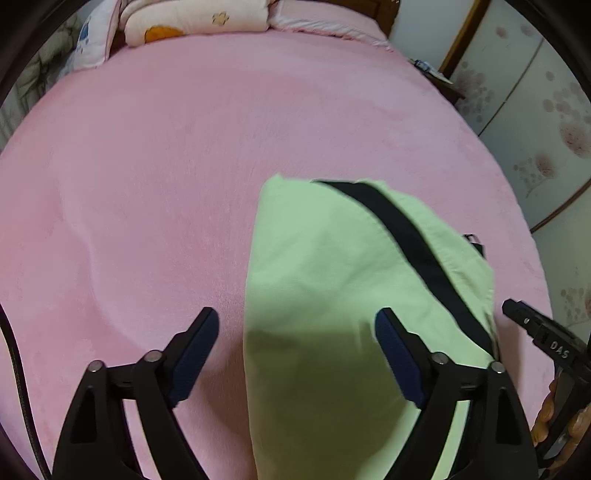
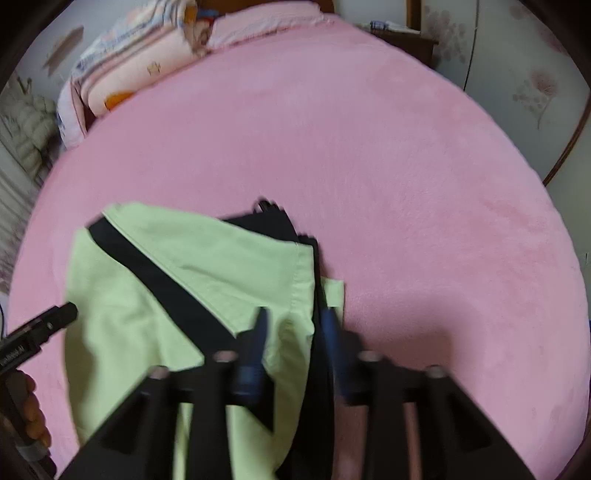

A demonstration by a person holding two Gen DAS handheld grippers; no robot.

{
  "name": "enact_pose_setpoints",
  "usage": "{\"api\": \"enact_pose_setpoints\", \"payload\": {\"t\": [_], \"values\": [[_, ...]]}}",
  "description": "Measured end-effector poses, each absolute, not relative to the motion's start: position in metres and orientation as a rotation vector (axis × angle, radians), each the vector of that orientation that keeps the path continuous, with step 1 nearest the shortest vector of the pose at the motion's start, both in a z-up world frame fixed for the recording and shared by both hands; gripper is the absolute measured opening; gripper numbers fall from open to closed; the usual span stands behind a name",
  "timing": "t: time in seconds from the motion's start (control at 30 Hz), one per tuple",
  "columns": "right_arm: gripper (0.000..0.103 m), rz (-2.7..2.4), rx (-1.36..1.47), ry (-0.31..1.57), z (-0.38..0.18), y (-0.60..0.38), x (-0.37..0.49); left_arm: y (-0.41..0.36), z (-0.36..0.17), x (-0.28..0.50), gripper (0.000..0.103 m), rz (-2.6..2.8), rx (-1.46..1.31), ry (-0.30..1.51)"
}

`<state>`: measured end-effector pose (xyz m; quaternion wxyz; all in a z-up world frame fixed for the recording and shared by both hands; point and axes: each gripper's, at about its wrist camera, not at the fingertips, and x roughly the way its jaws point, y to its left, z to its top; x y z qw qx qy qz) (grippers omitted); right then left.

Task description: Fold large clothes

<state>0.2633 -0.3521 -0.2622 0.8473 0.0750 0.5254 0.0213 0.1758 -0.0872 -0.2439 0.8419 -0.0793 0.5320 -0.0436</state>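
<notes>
Light green garment (image 1: 332,295) with black diagonal stripe (image 1: 406,236) lies folded on pink bed cover (image 1: 166,166), near the front edge; left gripper (image 1: 295,332) above its left edge, jaws spread wide, nothing clamped, one pad over bare cover, the other over green fabric; right gripper (image 2: 295,328) over the garment's right edge, jaws partly apart, straddling the black edge strip (image 2: 317,280); view blurred, pads don't look pressed on the cloth; pillows (image 1: 192,18) at the far end.
</notes>
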Motion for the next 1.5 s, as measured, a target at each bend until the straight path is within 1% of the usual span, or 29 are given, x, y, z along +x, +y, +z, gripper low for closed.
{"api": "enact_pose_setpoints", "payload": {"t": [0.03, 0.07, 0.2, 0.27, 0.5, 0.7, 0.77, 0.9, 1.07, 1.2, 1.5], "values": [[0.057, 0.046, 0.157, 1.085, -0.253, -0.352, 0.259, -0.088, -0.237, 0.172, 0.09, -0.098, -0.165, 1.117], [0.063, 0.05, 0.156, 1.062, -0.242, -0.352, 0.253, -0.088, -0.23, 0.169, 0.091, -0.101, -0.166, 1.109], [0.067, 0.078, 0.149, 1.0, -0.206, -0.352, 0.235, -0.088, -0.206, 0.156, 0.092, -0.123, -0.153, 1.108], [0.071, 0.085, 0.144, 0.974, -0.191, -0.351, 0.226, -0.089, -0.198, 0.15, 0.092, -0.131, -0.14, 1.102], [0.074, 0.116, 0.091, 0.907, -0.152, -0.337, 0.187, -0.094, -0.169, 0.13, 0.093, -0.166, -0.156, 1.098], [0.076, 0.094, -0.007, 0.946, -0.142, -0.331, 0.171, -0.081, -0.159, 0.108, 0.093, -0.177, -0.234, 1.127], [0.08, 0.09, -0.045, 0.971, -0.146, -0.329, 0.168, -0.078, -0.161, 0.102, 0.093, -0.188, -0.253, 1.142], [0.08, 0.15, -0.044, 1.036, -0.164, -0.328, 0.165, -0.078, -0.178, 0.091, 0.093, -0.21, -0.271, 1.169], [0.08, 0.181, 0.04, 1.119, -0.197, -0.338, 0.168, -0.079, -0.212, 0.091, 0.093, -0.249, -0.314, 1.244], [0.08, 0.194, 0.175, 1.214, -0.236, -0.356, 0.18, -0.076, -0.239, 0.095, 0.093, -0.262, -0.352, 1.266], [0.08, 0.285, 0.355, 1.319, -0.305, -0.38, 0.214, -0.066, -0.301, 0.115, 0.093, -0.34, -0.493, 1.338]]}}
